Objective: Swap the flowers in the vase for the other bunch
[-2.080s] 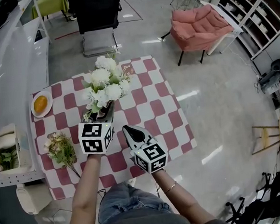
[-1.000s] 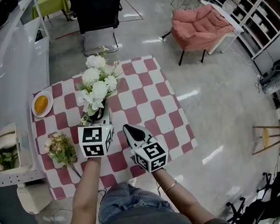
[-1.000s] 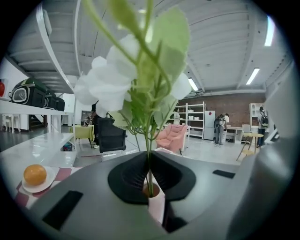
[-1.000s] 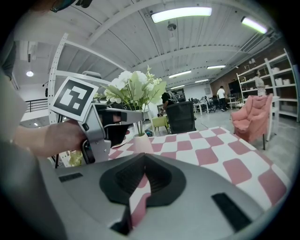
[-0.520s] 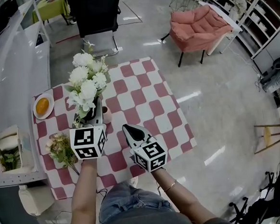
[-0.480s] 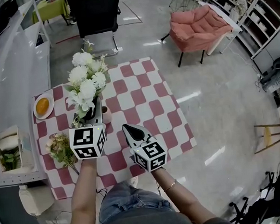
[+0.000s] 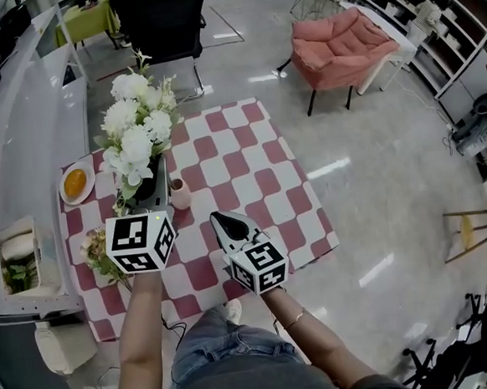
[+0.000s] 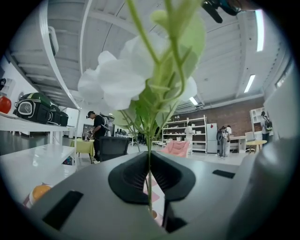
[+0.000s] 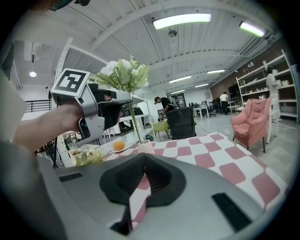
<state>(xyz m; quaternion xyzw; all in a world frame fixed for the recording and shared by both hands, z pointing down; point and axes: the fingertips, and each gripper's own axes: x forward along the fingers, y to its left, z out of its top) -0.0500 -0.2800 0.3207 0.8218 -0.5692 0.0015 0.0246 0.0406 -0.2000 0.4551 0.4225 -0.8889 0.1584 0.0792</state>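
Observation:
My left gripper [image 7: 153, 188] is shut on the stems of the white flower bunch [image 7: 134, 131] and holds it upright in the air, clear of the small pink vase [image 7: 180, 194] on the checkered table [image 7: 255, 176]. In the left gripper view a thin green stem [image 8: 149, 176] is pinched between the pads, below the white blooms [image 8: 117, 79]. The other bunch [image 7: 96, 245], dried and pinkish, lies at the table's near left. My right gripper [image 7: 221, 221] hovers shut and empty near the front edge. Its own view shows the left gripper [image 9: 96, 110], the white bunch [image 9: 124, 72] and the vase [image 9: 145, 146].
A plate with orange food [image 7: 76, 183] sits at the table's left. A white counter with a basket [image 7: 15, 258] runs along the left side. A black chair [image 7: 159, 24] stands behind the table and a pink armchair [image 7: 341, 47] at the back right.
The left gripper has risen and drifted left with the white bunch, pulling its stems out of the vase, which now stands bare. The right gripper has stayed put.

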